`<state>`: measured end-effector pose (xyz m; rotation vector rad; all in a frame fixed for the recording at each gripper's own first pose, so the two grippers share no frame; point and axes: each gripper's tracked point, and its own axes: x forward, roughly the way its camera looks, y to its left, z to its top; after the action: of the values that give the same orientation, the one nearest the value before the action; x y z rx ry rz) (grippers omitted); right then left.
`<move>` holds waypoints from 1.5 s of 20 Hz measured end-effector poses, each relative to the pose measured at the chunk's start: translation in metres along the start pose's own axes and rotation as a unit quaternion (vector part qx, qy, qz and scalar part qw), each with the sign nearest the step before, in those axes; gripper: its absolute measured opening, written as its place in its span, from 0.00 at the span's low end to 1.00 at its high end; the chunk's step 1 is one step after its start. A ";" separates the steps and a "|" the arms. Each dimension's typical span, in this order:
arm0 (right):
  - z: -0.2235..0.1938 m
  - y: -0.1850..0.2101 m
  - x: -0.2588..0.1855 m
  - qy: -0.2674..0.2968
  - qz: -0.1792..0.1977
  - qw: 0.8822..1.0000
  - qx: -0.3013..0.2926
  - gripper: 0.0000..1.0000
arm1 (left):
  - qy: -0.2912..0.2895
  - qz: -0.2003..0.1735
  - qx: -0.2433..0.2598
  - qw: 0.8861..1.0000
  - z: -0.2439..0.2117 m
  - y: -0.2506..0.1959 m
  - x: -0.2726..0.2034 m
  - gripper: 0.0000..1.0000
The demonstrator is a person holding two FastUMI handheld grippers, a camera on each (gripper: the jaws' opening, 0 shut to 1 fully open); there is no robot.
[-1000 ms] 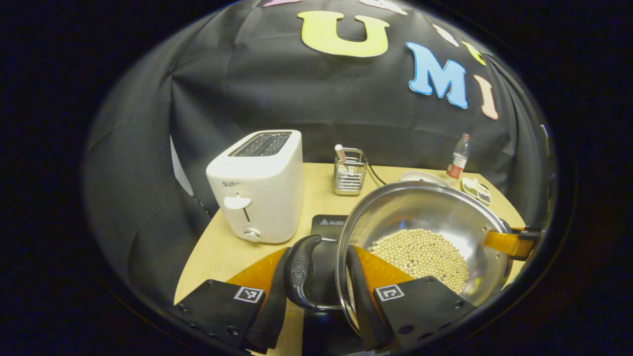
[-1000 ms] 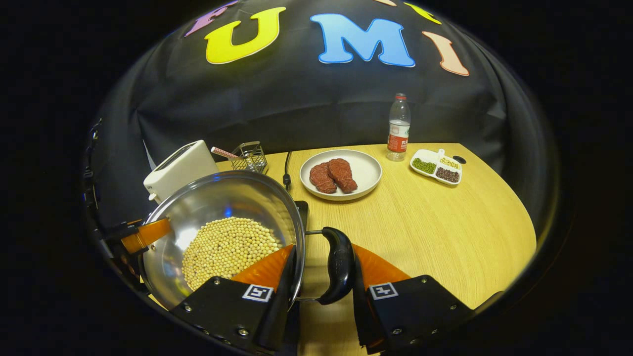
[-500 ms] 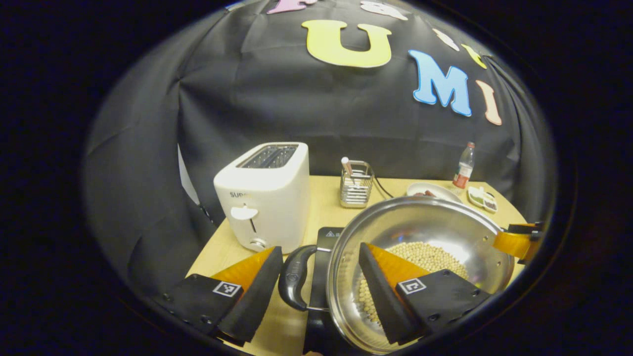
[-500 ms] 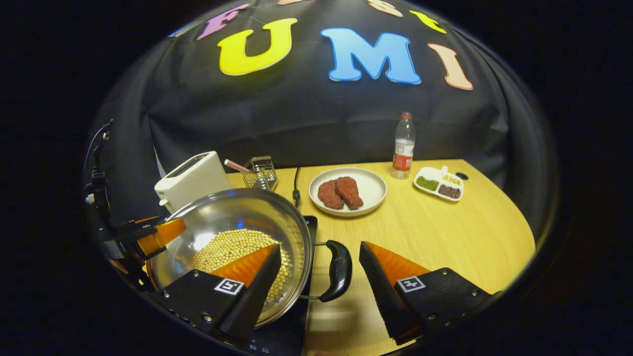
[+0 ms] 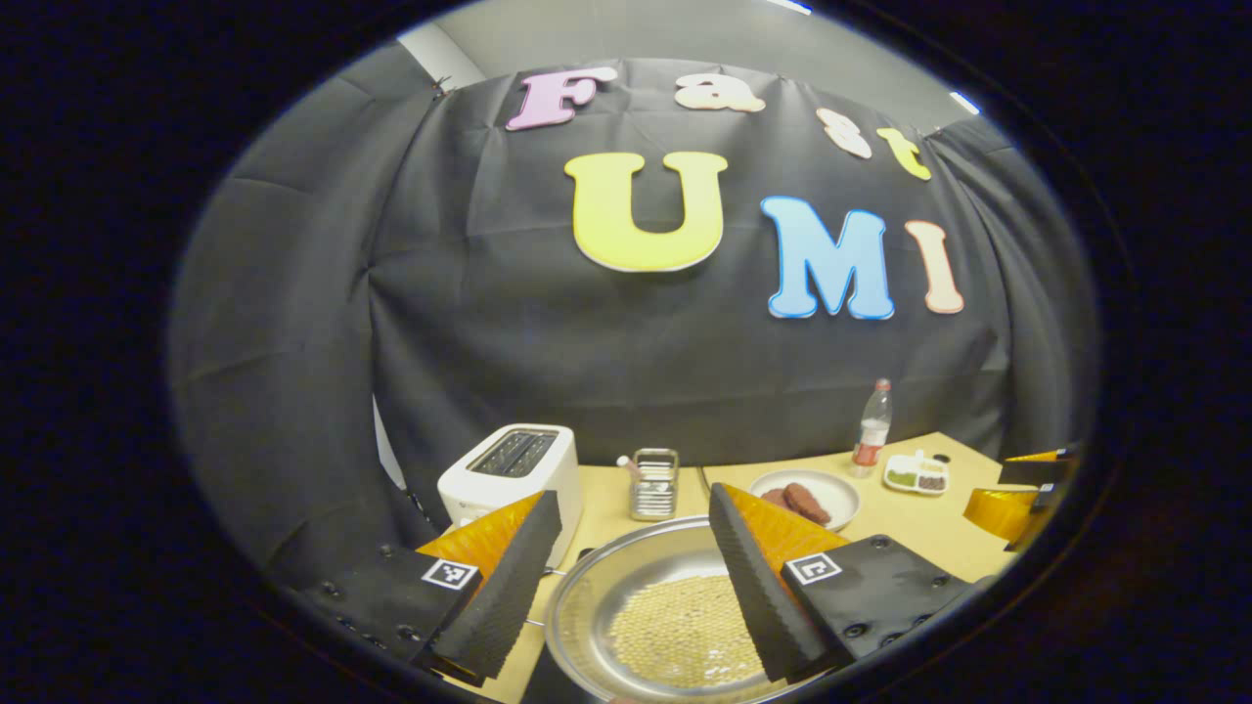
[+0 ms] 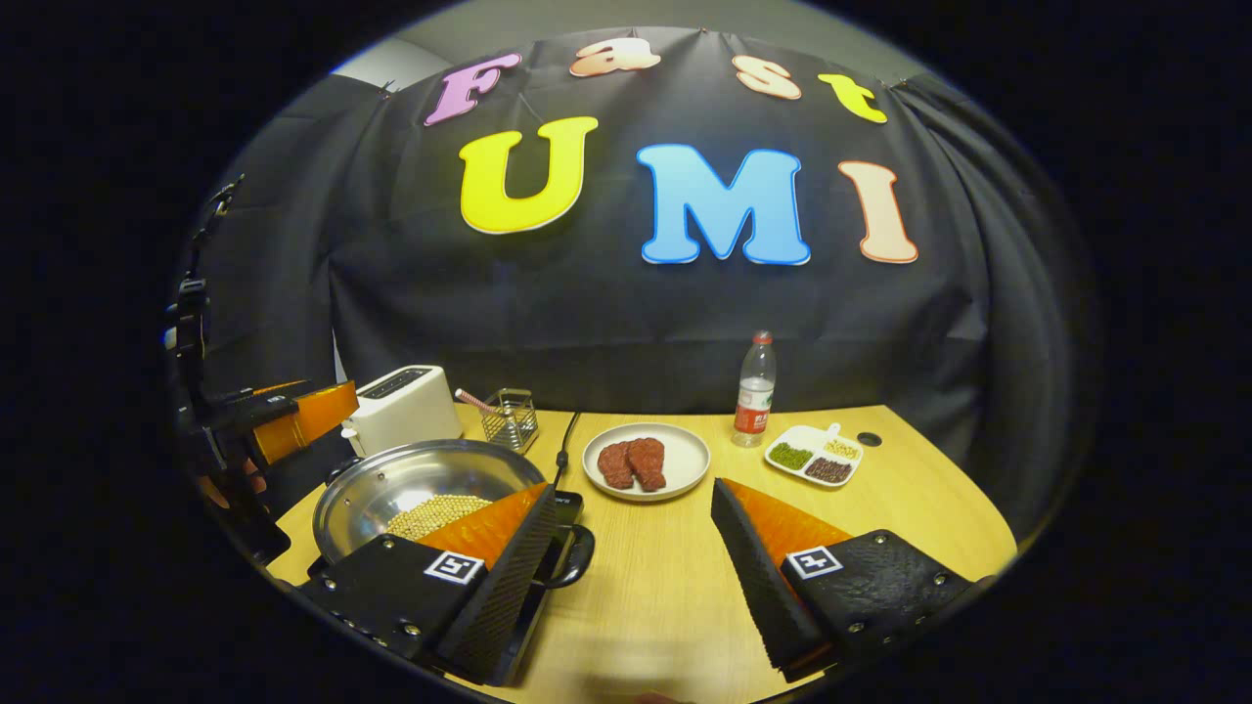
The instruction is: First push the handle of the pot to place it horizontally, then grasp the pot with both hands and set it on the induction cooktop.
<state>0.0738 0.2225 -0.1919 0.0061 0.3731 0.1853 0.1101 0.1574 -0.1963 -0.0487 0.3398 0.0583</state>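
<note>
On induction cooktop [image 6: 562,510], at 8 o'clock in right gripper view, pot [image 6: 411,489] sat with beans. Left gripper [image 5: 636,577] and right gripper [image 6: 636,567] spread wide, holding nothing. Task judged complete.

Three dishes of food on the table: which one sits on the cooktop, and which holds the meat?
The steel pot of pale beans sits on the black cooktop. The round white plate beside it holds the two meat pieces; the divided dish holds sorted beans.
</note>
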 end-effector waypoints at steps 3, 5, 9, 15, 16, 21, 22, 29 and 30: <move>0.024 -0.027 -0.028 -0.036 0.004 0.999 0.005 0.97 | -0.032 -0.006 0.000 0.999 0.032 -0.042 -0.025 1.00; 0.039 -0.052 -0.047 -0.059 0.001 0.998 0.003 0.97 | -0.046 -0.014 -0.001 0.999 0.046 -0.074 -0.045 0.98; 0.057 -0.095 -0.085 -0.084 0.002 0.996 0.022 0.97 | -0.071 -0.029 0.001 0.997 0.077 -0.135 -0.073 0.98; 0.074 -0.166 -0.133 -0.128 -0.014 0.991 0.022 0.97 | -0.100 -0.051 0.008 0.994 0.105 -0.222 -0.117 0.94; 0.075 -0.173 -0.141 -0.130 -0.011 0.991 0.025 0.96 | -0.106 -0.053 0.011 0.993 0.108 -0.235 -0.125 1.00; 0.084 -0.206 -0.170 -0.152 -0.019 0.988 0.020 0.96 | -0.127 -0.070 0.017 0.989 0.125 -0.285 -0.158 1.00; 0.088 -0.206 -0.177 -0.158 -0.021 0.987 0.022 0.96 | -0.128 -0.077 0.017 0.989 0.126 -0.290 -0.163 1.00; 0.098 -0.207 -0.199 -0.178 -0.041 0.983 0.014 0.96 | -0.136 -0.094 0.024 0.986 0.133 -0.291 -0.184 0.99; 0.099 -0.207 -0.201 -0.179 -0.046 0.983 0.012 0.96 | -0.136 -0.094 0.022 0.986 0.132 -0.288 -0.185 0.99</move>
<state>-0.0372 -0.0146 -0.0357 0.0459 0.0168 0.0862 -0.0018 -0.1309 0.0010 -0.0291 0.0619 -0.1290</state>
